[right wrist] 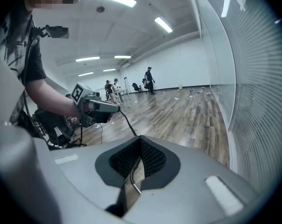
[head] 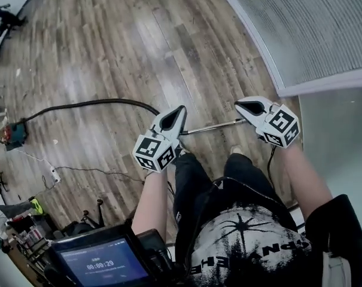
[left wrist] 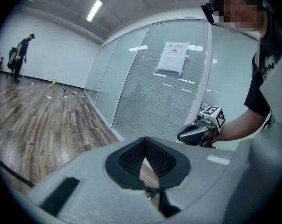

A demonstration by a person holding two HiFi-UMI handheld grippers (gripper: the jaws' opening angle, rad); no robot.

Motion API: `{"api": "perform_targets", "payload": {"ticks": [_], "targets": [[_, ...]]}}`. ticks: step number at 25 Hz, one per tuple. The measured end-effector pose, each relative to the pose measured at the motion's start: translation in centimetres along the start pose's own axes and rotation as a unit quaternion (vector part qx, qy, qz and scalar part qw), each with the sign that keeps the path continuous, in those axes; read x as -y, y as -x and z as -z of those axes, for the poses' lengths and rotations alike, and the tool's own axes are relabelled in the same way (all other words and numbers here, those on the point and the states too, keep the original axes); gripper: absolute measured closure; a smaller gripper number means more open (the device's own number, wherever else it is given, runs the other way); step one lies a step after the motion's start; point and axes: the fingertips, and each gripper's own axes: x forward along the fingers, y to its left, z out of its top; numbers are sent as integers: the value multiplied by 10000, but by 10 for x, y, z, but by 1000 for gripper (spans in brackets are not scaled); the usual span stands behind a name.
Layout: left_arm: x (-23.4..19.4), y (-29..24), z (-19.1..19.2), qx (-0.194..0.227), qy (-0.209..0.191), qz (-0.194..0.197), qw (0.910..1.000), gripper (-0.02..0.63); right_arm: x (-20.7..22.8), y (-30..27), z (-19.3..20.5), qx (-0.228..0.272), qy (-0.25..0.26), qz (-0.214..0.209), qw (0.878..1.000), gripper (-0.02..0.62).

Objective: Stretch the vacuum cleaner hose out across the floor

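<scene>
Wood-grain plank floor [head: 109, 40], grey-brown and slightly glossy, fills most of the head view. A black vacuum cleaner hose [head: 91, 104] lies across it in a long shallow arc. Its far end meets a small teal-and-red machine body [head: 14, 134] at the left edge. Its near end joins a thin silver metal wand [head: 213, 126] that lies on the boards in front of the person's black-trousered legs [head: 192, 178].

The left gripper [head: 179, 113] and the right gripper [head: 243, 106] hover above that wand, one at each end of it. Both are clenched tight on nothing: each gripper view shows the dark ribbed pads meeting at the tip, with only floor and a sliver of wand seen through the gap behind.

A white power strip [head: 52, 173] with a thin trailing cable sits on the floor left of the legs, apart from the hose. A dark screen with a blue timer display [head: 103, 263] hangs at the person's waist. To the right runs a frosted glass partition with fine horizontal blinds [head: 312, 28] — smooth, pale, with a white sheet of paper [left wrist: 172, 57] fixed on it. Several people [right wrist: 149, 80] stand well off at the hall's far wall.
</scene>
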Motion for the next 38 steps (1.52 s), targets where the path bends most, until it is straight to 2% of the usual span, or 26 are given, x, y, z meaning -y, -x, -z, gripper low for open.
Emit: {"api": "perform_targets", "payload": {"ticks": [3, 7, 11, 13, 15, 19, 22, 29, 32, 38], "targets": [[50, 30, -45, 192, -256, -191, 9993, 604, -34, 52, -49, 319, 218, -310, 9988, 589], [110, 77, -74, 334, -704, -512, 9956, 606, -82, 105, -96, 830, 362, -833, 9924, 589], [120, 100, -93, 649, -736, -907, 9910, 604, -99, 106, -121, 1137, 153, -1491, 9821, 589], [115, 105, -98, 789, -726, -1028, 9889, 606, -97, 99, -130, 1275, 180, -1652, 9778, 589], [116, 129, -103, 927, -733, -1139, 9864, 605, -113, 95, -147, 1416, 342, -1728, 9741, 589], [145, 227, -123, 1249, -589, -1241, 9826, 605, -198, 111, -192, 1566, 509, -1807, 9697, 589], [150, 276, -124, 1299, -632, -1283, 9812, 606, -247, 102, -208, 1650, 531, -1891, 9665, 589], [134, 347, -99, 1452, -619, -1373, 9779, 606, -326, 65, -227, 2014, 787, -2122, 9530, 589], [127, 382, -94, 1534, -567, -1391, 9767, 606, -358, 46, -234, 1970, 825, -2110, 9538, 589], [108, 419, -83, 1752, -361, -1437, 9733, 606, -390, 13, -229, 1741, 1109, -1975, 9583, 589]]}}
